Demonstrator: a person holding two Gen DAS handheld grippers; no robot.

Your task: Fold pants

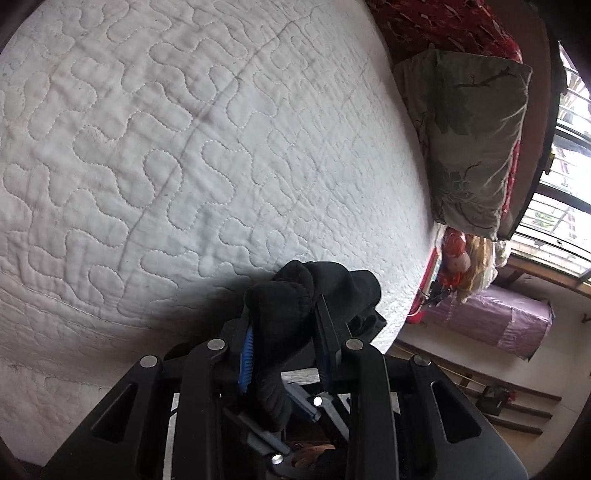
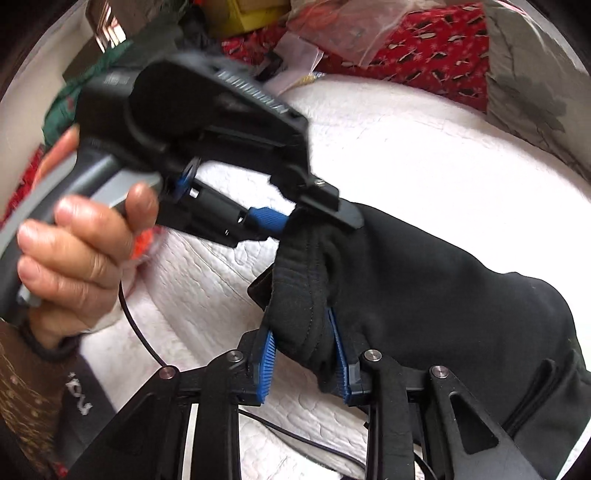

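A bed covered by a white quilted bedspread (image 1: pixel 207 155) with wavy stitching fills most of the view. At its far edge lie a grey floral pillow (image 1: pixel 469 140) and red patterned fabric (image 1: pixel 443 22); beyond are a barred window (image 1: pixel 569 184) and a purple-wrapped box (image 1: pixel 506 325) near the floor. The black pants (image 2: pixel 436 295) hang bunched above the bedspread. The left claw (image 1: pixel 286 334) is clamped narrow on a thick fold of them between its blue pads. The right claw (image 2: pixel 304 356) pinches the waistband edge close by. In the right wrist view, a hand (image 2: pixel 77 254) grips the left tool's grey handle.
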